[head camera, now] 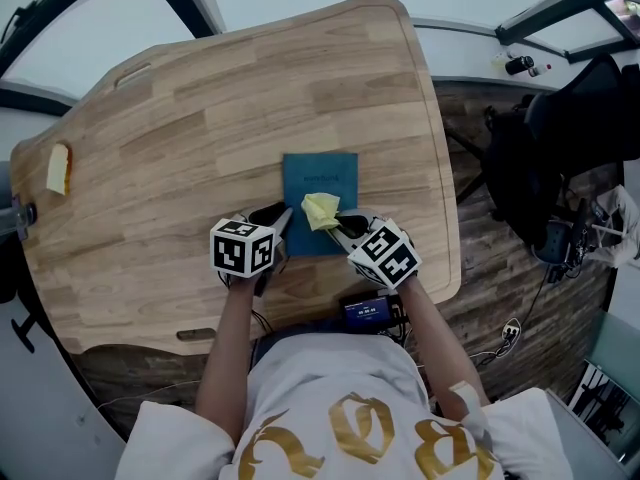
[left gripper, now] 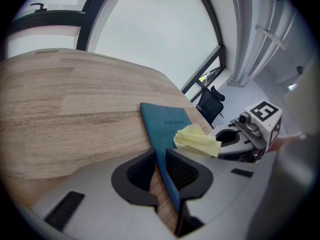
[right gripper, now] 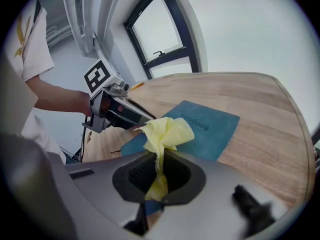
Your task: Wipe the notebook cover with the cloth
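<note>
The notebook [head camera: 320, 183] is a thin teal rectangle with a plain matte cover. The small word "notebook" is printed in darker ink near its far end. It lies flat, cover up, on the wooden table [head camera: 200, 138], whose near edge runs just past the notebook's near short end, in front of the person. The notebook's long axis runs straight away from the person. Its top end is the far one, so the print reads upright from the person's side. In the head view its sides look square to the person, with no clear tilt.

A pale yellow cloth [right gripper: 167, 131] sits on the near half of the cover, toward the notebook's right side, bunched into a loose tuft. The right gripper [right gripper: 159, 171] reaches in over the notebook's near right corner. Its jaws are closed tight on the cloth's lower part, and the tuft spills out past the tips onto the cover.

The left gripper [left gripper: 160, 166] is at the notebook's near left corner. Its jaws stand a narrow gap apart, astride the notebook's left edge: one pad is over the cover and the other over bare wood just beside it. Wood shows in the gap, so the pads are not clamped on the edge. Whether the tips press down on the cover cannot be told.
</note>
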Available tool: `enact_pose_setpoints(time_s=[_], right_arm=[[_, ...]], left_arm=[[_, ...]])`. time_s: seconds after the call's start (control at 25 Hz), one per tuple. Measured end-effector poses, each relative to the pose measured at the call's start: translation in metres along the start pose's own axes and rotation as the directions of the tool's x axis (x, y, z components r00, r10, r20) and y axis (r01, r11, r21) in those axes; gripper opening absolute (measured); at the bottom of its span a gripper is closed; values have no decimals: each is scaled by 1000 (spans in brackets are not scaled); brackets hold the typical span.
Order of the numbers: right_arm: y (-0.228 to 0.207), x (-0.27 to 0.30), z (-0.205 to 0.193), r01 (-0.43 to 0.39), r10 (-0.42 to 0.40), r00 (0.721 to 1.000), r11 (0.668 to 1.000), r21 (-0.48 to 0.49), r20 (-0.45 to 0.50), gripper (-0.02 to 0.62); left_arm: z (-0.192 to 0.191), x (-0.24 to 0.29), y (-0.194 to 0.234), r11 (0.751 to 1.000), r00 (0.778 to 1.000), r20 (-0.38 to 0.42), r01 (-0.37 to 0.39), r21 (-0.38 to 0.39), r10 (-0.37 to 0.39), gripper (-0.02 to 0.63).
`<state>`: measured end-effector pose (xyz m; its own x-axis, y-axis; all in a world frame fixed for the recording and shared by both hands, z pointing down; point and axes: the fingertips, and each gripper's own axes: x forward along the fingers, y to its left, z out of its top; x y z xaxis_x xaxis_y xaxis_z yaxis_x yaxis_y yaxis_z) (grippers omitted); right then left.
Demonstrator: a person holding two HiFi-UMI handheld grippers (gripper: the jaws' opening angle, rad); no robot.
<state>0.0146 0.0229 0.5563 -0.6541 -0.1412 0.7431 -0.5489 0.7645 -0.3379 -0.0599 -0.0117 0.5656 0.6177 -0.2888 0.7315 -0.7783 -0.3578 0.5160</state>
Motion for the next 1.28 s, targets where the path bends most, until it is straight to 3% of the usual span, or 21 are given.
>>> enact_pose_setpoints(time_s=[0.32,0.76,1.28], right_arm=[[-35,-9,7,63,-64,998,997,36,25,37],[-83,-20,23,222,-227,972,971,82,60,37],[-80,-12,29,224,-228,973,971,81,44,37]], left_arm=[[1,1,0,1000,1000,4,1,-9,-1,72],[1,0,-1,1000,1000,2,1,-7,-1,72],[1,-1,0,1000,1000,1,1,-9,-1,72]])
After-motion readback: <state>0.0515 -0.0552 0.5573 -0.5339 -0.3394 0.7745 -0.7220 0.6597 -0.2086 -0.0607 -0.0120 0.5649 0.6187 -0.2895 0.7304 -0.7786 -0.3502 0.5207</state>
